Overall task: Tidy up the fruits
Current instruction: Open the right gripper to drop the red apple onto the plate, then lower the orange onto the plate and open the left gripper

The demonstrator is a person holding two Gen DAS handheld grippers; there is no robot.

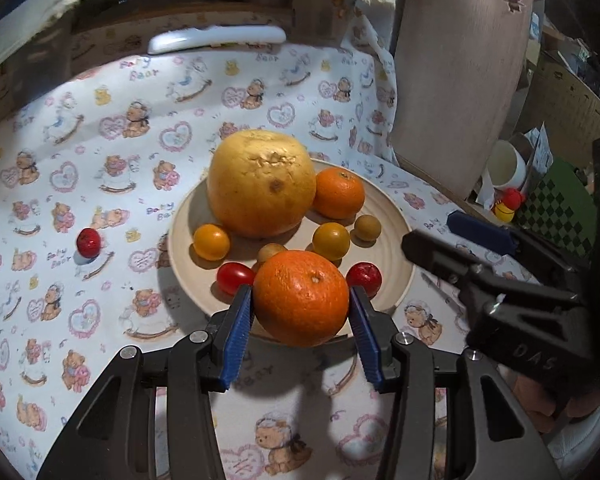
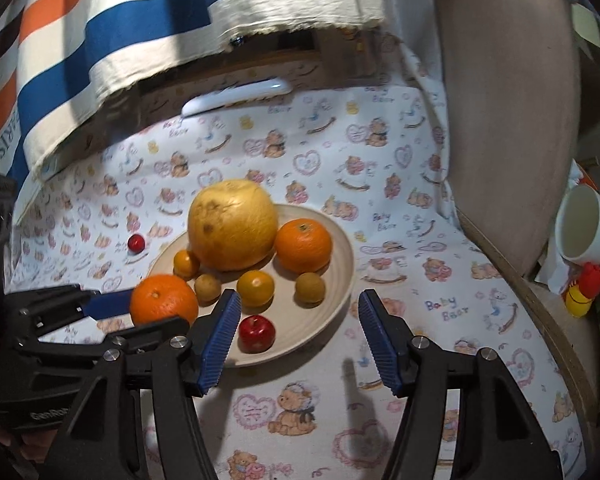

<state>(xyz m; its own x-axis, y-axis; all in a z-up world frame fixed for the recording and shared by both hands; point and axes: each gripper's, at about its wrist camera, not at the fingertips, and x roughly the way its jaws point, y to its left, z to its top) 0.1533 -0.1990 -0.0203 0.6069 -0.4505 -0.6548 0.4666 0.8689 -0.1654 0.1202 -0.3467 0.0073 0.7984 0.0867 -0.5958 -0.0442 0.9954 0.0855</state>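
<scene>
The left gripper (image 1: 301,304) clamps an orange (image 1: 301,297) between its blue pads, just above the near rim of the beige plate (image 1: 396,240), which already carries a large yellow pomelo (image 1: 261,182), a second orange (image 1: 339,192) and several small fruits. The right gripper (image 2: 300,332) stands wide and empty over a small red apple-like fruit (image 2: 257,333). Set down on that crowded rim, the orange may roll off or knock the cherry tomato (image 1: 235,277) beside it; another small red fruit (image 1: 88,242) lies apart on the bear-print cloth (image 1: 100,140).
</scene>
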